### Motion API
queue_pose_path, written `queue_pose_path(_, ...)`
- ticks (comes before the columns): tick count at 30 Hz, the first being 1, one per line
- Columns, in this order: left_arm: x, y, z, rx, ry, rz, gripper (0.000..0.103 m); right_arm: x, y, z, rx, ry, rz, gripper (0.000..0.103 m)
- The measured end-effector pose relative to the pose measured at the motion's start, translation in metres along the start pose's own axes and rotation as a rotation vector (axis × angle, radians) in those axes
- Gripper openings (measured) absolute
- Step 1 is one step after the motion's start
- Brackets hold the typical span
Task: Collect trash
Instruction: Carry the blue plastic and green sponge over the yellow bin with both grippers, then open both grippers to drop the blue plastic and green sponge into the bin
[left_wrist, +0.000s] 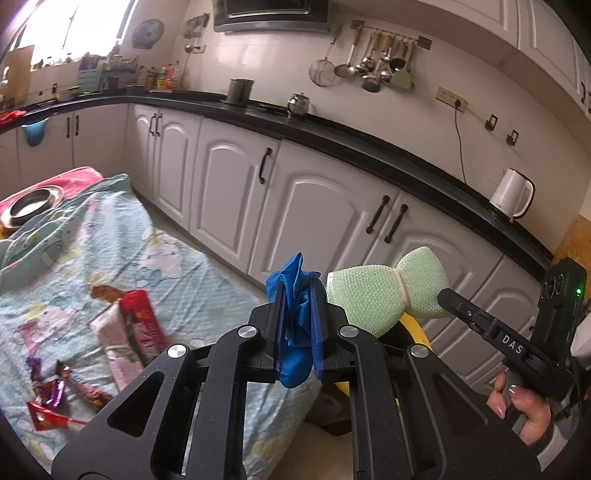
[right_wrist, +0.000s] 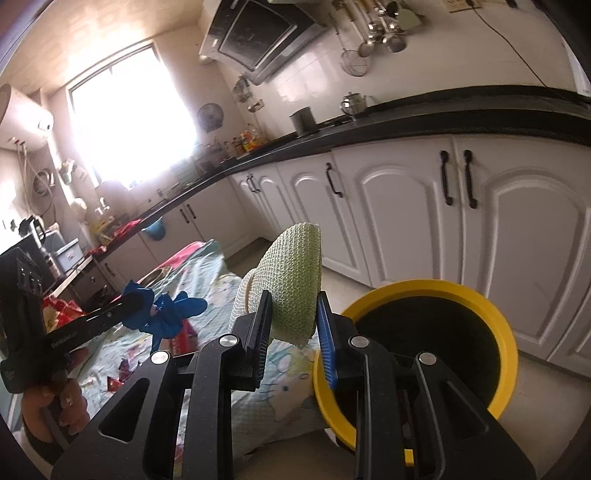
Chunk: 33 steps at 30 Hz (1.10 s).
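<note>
Clamped between the blue pads of my left hand-held gripper (left_wrist: 298, 328) is a crumpled blue plastic glove (left_wrist: 295, 317), its loose end sticking up above the jaws and its bulk hanging below them. Just to its right, my right hand-held gripper (right_wrist: 293, 325) is closed on a pale green foam fruit net with a pinched white waist (right_wrist: 291, 280); seen from the left wrist, the net (left_wrist: 373, 291) juts out like a bow from the tip of that tool, which my right hand (left_wrist: 524, 410) grips by the handle. Both pieces of trash are held in the air, near each other but not touching. Below and to the right of the net stands a round bin with a yellow rim and a black inside (right_wrist: 428, 295), on the floor in front of the white kitchen cabinets (right_wrist: 406, 214). Behind and left of my grippers lies a pale green cartoon-print cloth (left_wrist: 110, 240), with a red snack packet (left_wrist: 144, 321), shiny purple and brown sweet wrappers (left_wrist: 55, 391) and a round metal dish (left_wrist: 31, 205) scattered on it.
</note>
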<state>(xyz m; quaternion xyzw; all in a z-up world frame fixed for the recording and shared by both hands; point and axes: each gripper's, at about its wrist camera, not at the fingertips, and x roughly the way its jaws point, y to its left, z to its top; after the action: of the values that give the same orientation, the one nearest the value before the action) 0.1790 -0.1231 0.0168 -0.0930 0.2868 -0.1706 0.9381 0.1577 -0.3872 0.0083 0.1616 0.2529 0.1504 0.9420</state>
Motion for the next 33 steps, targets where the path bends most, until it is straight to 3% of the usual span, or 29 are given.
queue_pose_path(11,0.028,-0.039,-0.010,0.057,0.038,-0.054,0.007,-0.015,-0.056,-0.005,0.108,-0.023,-0.099,0.023)
queue_pose_path(33,0.095,-0.093,-0.032,0.147,0.129,-0.128,0.007,-0.026,-0.109,-0.028,0.123,-0.021,-0.277,0.023)
